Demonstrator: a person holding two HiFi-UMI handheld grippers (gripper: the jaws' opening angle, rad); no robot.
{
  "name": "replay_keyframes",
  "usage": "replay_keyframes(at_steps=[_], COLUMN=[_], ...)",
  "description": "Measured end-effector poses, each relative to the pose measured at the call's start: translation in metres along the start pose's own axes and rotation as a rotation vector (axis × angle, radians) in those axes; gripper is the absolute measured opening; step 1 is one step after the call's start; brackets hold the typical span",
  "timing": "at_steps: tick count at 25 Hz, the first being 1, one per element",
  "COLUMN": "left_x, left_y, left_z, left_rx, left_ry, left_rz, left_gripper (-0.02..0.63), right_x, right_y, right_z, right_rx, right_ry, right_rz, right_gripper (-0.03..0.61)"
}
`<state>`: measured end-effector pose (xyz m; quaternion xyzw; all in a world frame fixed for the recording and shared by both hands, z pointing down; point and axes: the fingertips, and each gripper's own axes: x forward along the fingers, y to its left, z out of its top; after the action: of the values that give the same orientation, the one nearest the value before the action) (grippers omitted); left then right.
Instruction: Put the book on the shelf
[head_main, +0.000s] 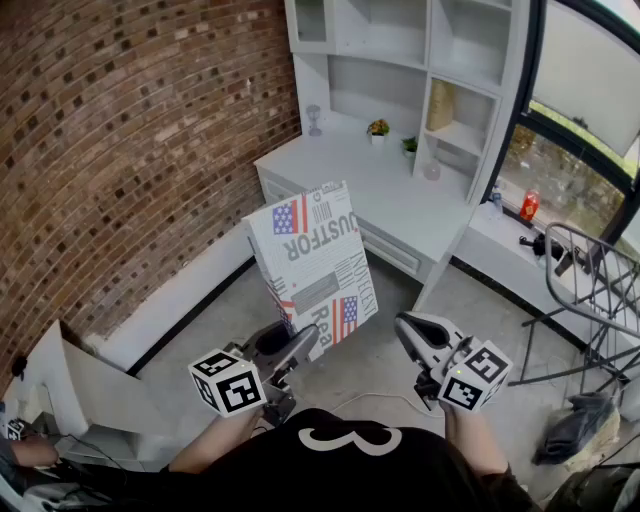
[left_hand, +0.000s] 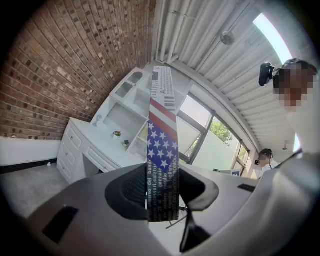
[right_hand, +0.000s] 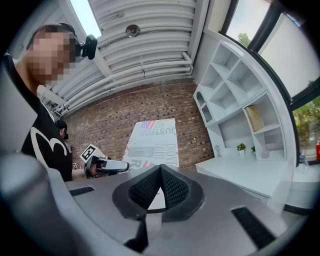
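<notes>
The book, a thin white volume printed with flags and black lettering, stands upright in the air in front of me. My left gripper is shut on its lower edge. In the left gripper view the book shows edge-on, pinched between the black pads of the left gripper. My right gripper hangs to the right of the book, apart from it; its jaws meet with nothing between them. The right gripper view shows the book's cover and the left gripper. The white shelf unit stands ahead above a desk.
A white desk with drawers sits under the shelves, bearing two small potted plants and a glass. A brick wall runs along the left. A metal rack stands right, by a window sill with a red bottle.
</notes>
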<state>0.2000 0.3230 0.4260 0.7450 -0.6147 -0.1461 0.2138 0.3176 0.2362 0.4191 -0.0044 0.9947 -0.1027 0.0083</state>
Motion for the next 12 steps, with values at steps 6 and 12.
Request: replay_keyframes(at_steps=[6, 12], left_x=[-0.0015, 0.0004], left_y=[-0.0016, -0.0044], left_z=[0.0028, 0.0073], left_rx=[0.01, 0.022], left_ry=[-0.005, 0.008], left_rz=[-0.009, -0.013], left_gripper=[0.155, 0.155], right_x=[-0.0028, -0.002], right_y=[0.003, -0.0031], right_z=[-0.003, -0.0004], right_rx=[0.001, -0.015], right_ry=[0.001, -0.003], right_rz=[-0.017, -0.057], right_gripper=[0.009, 0.011])
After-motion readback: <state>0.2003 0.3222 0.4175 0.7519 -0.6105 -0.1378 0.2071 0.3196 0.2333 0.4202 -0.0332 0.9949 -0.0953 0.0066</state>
